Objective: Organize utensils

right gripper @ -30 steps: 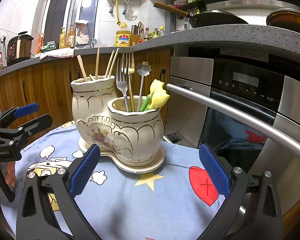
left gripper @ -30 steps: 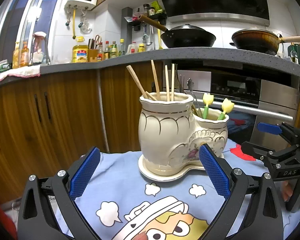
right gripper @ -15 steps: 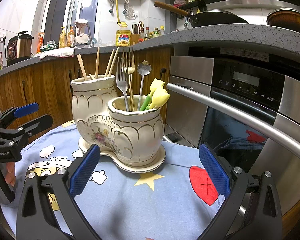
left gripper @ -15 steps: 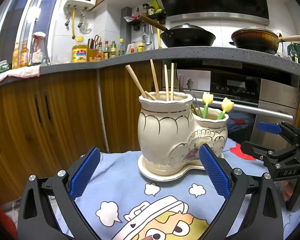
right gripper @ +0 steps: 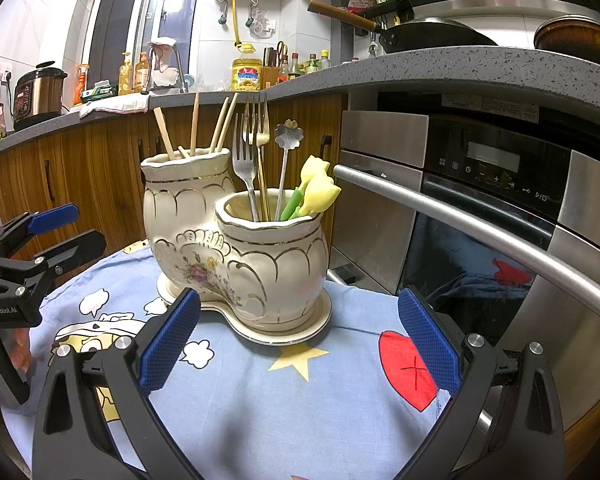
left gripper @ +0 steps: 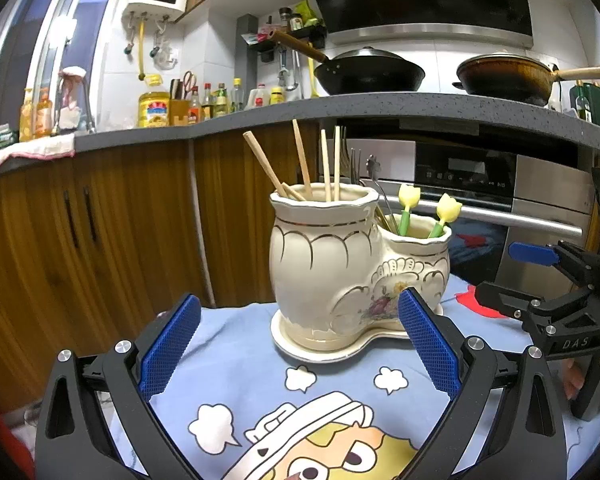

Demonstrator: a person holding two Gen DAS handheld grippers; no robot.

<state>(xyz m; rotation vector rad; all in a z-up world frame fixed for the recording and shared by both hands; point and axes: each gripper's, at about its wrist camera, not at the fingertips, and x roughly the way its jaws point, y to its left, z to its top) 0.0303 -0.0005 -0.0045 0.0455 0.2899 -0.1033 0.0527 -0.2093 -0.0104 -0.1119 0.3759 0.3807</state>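
- Cream ceramic holder (left gripper: 332,264) with 2 cups sits on a blue cartoon cloth (right gripper: 260,400) that covers the counter, at 12 o'clock and near in the left wrist view.
- 4 wooden chopsticks (left gripper: 300,160) stand in the taller cup; in the right wrist view the lower cup carries the forks (right gripper: 252,148), a flower-headed spoon (right gripper: 288,136) and 2 yellow tulip-topped picks (right gripper: 316,192).
- Over the last second almost nothing has changed: the holder and every utensil stand where they did, and both tools have stayed put apart from a slight drift of the left view.
- My reading is that the sorting is finished or paused; no loose utensil shows on the cloth in either view.
- Left tool (left gripper: 298,344): jaws spread wide, blue pads empty, held low and level over the cloth, aimed at the holder, which sits just beyond the pads and untouched.
- Right tool (right gripper: 298,344): jaws likewise spread and holding nothing, level above the cloth, facing the lower cup from the oven (right gripper: 480,184) side.
- Each tool shows in the other's view, the right one at 3 o'clock in the left view and the left one at 9 o'clock in the right view, well apart from the holder.
- Part of a hand (left gripper: 588,372) shows around the right tool's grip.
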